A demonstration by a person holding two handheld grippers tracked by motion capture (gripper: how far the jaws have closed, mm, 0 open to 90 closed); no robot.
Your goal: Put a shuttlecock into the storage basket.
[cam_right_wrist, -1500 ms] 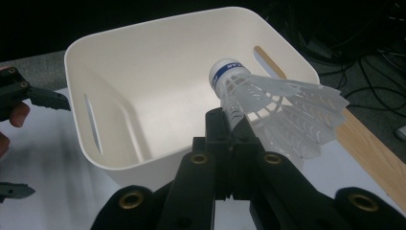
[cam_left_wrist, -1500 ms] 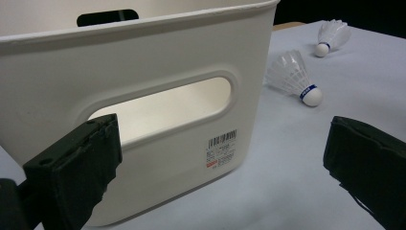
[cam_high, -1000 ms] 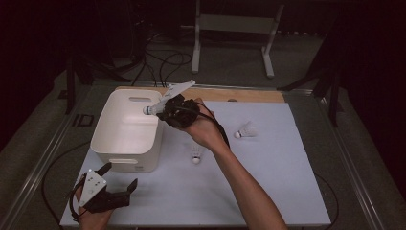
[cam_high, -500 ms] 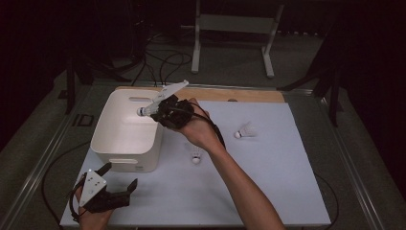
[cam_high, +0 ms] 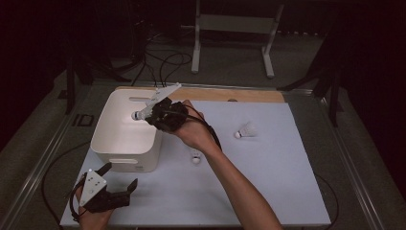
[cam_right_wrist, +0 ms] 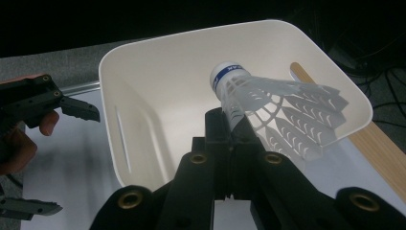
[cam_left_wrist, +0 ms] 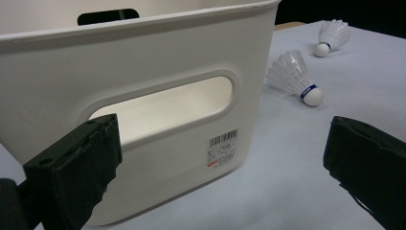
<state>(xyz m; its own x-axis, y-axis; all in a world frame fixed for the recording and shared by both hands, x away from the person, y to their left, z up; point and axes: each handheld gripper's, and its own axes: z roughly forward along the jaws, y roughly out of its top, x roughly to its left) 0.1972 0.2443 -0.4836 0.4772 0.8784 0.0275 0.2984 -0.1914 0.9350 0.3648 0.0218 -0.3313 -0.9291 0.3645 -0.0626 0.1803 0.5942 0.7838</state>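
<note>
Right now the right tool (cam_right_wrist: pixel 229 125) is clamped tight on a white feathered shuttlecock with a blue-banded cork (cam_right_wrist: pixel 268 112), holding it over the open white plastic bin (cam_high: pixel 111 143) on the pale blue table (cam_high: pixel 268 191). Down at the near left corner, the left tool (cam_high: pixel 118 180) rests with its jaws spread wide and empty. Two more white shuttlecocks (cam_high: pixel 245 130) lie on the table beside the bin.

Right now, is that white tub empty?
Empty as far as shows: the right gripper view shows the white tub with bare inside, the shuttlecock held above it.
</note>
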